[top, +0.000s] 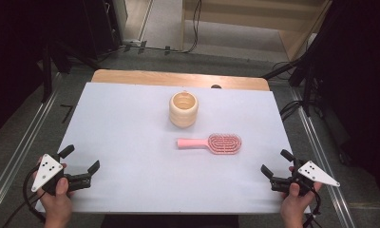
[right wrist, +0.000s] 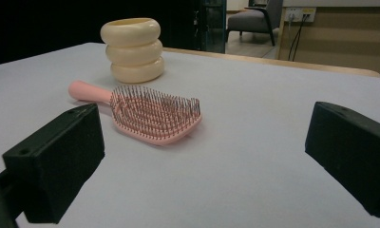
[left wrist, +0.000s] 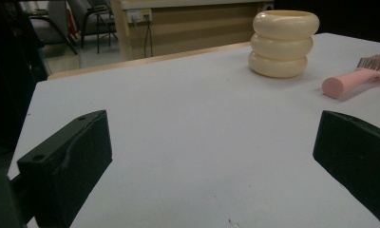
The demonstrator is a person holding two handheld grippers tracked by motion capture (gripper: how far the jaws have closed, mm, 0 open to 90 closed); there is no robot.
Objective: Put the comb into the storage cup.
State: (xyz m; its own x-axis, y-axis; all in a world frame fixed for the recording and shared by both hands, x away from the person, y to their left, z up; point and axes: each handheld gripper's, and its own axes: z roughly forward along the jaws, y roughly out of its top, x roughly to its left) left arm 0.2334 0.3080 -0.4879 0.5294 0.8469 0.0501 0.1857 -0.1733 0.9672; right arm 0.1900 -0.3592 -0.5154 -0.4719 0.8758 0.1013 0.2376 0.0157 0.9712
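Both tongs point(top: 80, 159) point(top: 277, 162) wide open, empty, pink hairbrush point(top: 211, 143) well apart between them.

Pale cream all over on the ribbed cup point(top: 184, 109) at centre frame of the high view, and just below it the hairbrush point(top: 211, 143) is soft pink, handle and head, with darker bristles in neat rows. The table point(top: 121, 142) wears a plain pale lilac-white sheet, a light wood strip along its far edge. Both grippers, left gripper point(top: 81, 163) and right gripper point(top: 277, 164), show matte black jaws and grey plates dotted with black.
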